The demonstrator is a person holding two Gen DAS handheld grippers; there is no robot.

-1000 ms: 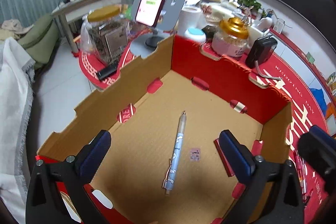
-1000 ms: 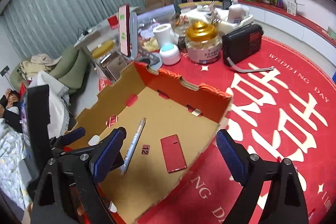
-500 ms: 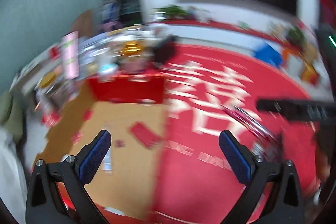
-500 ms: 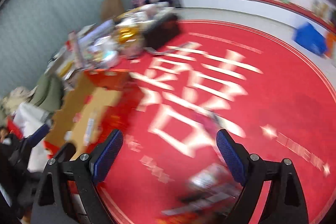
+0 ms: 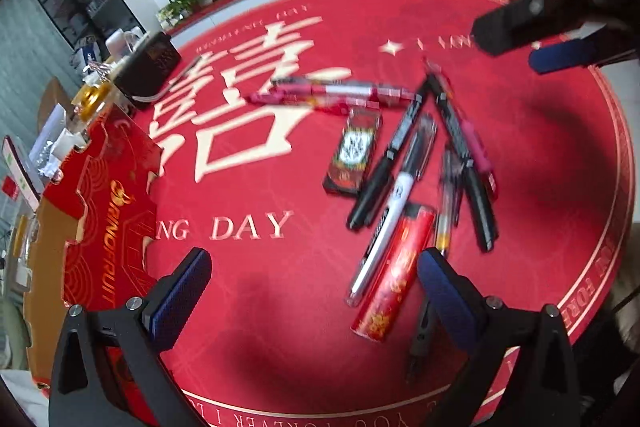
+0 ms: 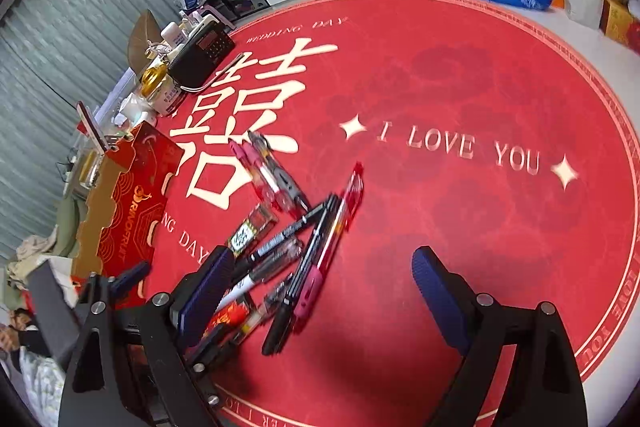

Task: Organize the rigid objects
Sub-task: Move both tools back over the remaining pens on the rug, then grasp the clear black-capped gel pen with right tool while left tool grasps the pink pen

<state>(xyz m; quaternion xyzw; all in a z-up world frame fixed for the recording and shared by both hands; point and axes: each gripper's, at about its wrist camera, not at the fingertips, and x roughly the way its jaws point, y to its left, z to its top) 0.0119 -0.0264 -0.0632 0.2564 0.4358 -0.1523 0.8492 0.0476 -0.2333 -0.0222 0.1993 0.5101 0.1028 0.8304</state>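
Note:
A pile of pens and markers [image 5: 416, 163] lies on the red round tablecloth [image 5: 280, 327], with a small dark red card pack [image 5: 352, 155] and a red lighter-like stick [image 5: 394, 271]. The pile also shows in the right wrist view [image 6: 304, 239]. My left gripper [image 5: 312, 291] is open and empty, just short of the pile, its right finger beside the red stick. My right gripper [image 6: 320, 291] is open and empty over the pile's near end; it shows at the top right of the left wrist view [image 5: 560, 39]. The red cardboard box [image 5: 92, 211] stands at the left.
A black radio [image 6: 200, 51], a gold-lidded jar [image 6: 156, 83] and a phone on a stand [image 6: 92, 127] crowd the table's far left behind the box [image 6: 120, 215]. The tablecloth's right half carries only printed lettering.
Both grippers have swung right, away from the box with the pen and red card inside, and now hang over the pile of pens on the cloth. Both stayed open.

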